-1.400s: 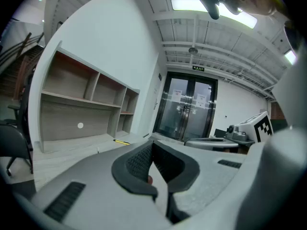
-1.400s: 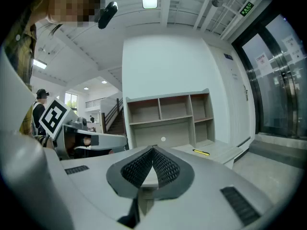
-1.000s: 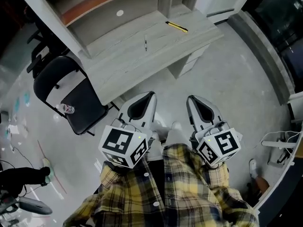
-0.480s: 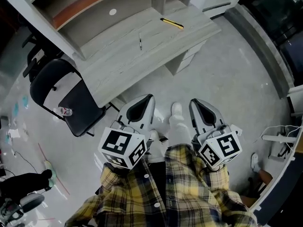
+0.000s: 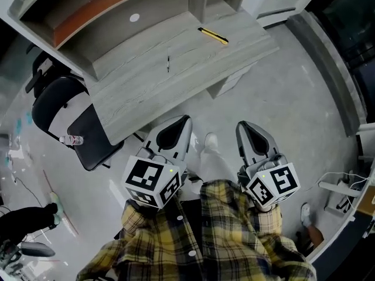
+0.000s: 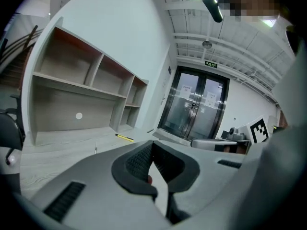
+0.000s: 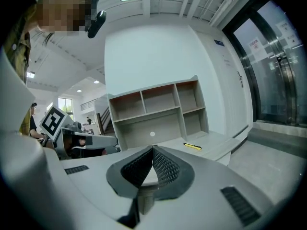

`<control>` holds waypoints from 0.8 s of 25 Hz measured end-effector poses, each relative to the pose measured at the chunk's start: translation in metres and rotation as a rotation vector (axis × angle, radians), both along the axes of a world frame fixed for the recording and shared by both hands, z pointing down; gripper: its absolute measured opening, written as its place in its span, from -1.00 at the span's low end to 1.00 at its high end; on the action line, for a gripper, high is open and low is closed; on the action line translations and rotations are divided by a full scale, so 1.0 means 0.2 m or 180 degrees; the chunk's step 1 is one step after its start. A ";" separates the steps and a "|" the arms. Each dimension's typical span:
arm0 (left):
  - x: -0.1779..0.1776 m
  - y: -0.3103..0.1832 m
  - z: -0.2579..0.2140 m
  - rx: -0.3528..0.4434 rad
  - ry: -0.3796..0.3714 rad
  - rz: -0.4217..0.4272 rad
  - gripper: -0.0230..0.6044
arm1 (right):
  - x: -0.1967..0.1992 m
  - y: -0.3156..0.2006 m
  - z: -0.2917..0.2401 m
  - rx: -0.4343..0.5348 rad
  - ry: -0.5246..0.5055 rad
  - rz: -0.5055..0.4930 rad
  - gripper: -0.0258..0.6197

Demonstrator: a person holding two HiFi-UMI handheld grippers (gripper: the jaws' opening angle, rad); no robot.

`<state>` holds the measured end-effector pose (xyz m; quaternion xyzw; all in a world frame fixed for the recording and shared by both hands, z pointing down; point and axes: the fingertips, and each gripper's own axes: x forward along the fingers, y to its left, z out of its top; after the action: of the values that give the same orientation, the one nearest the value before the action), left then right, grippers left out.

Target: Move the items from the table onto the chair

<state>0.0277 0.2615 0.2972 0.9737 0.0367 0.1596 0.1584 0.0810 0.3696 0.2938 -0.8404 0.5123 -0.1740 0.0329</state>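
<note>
Two things sit on the desk [image 5: 146, 84] as far as I can see: a yellow cutter [image 5: 214, 36] near the far right corner and a thin dark pen [image 5: 168, 63] more toward the middle, well apart from each other. The chair [image 5: 88, 142] is at the desk's left end, with a small bottle [image 5: 69, 140] already on it.

Neither claw is doing anything right now. The left claw [image 5: 187, 118] is pinched fully closed with nothing in it, and the right claw [image 5: 240, 124] is the same deal, closed on air. Both hang over the floor in front of the desk, short of its near edge, touching nothing.

Handling guess: both items look light and rigid, so weight's a non-issue. The pain is that they lie flat on a hard top, so a claw has to open up and come down across the narrow width, one pad on each side.

I'd take the cutter around the middle of its body. It's the chunkier one, though the plastic may be a bit slick. I can't tell from here if the blade's out, so I'd stay off the ends.

The pen's the fiddly one: skinny, probably round, and likely to roll or squirt out if it's pinched off-centre. I'd grab it mid-length, squarely across, then set it down gently so it doesn't roll off the seat.
</note>
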 end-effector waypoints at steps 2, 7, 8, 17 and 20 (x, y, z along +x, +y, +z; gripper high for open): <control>0.13 -0.02 0.00 0.0025 -0.0007 -0.0051 -0.91 | 0.13 -0.02 0.00 0.0017 -0.0008 -0.0051 -0.86; 0.46 -0.04 -0.04 0.0087 -0.0021 -0.0225 -0.91 | 0.45 -0.04 -0.02 0.0072 -0.0044 -0.0221 -0.86; 0.51 -0.04 -0.05 0.0096 -0.0036 -0.0258 -0.91 | 0.51 -0.03 -0.03 0.0083 -0.0057 -0.0256 -0.86; 0.76 -0.05 0.01 0.0148 -0.0243 -0.0613 -0.91 | 0.88 -0.03 0.01 0.0107 -0.0174 -0.0515 -0.86; 0.79 -0.12 0.03 0.0147 -0.0312 -0.0770 -0.91 | 0.92 -0.10 0.04 0.0081 -0.0252 -0.0641 -0.86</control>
<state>0.1856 0.2368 0.3039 0.9654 -0.0925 0.1876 0.1557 0.2655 0.3498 0.3020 -0.7767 0.5945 -0.2030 0.0461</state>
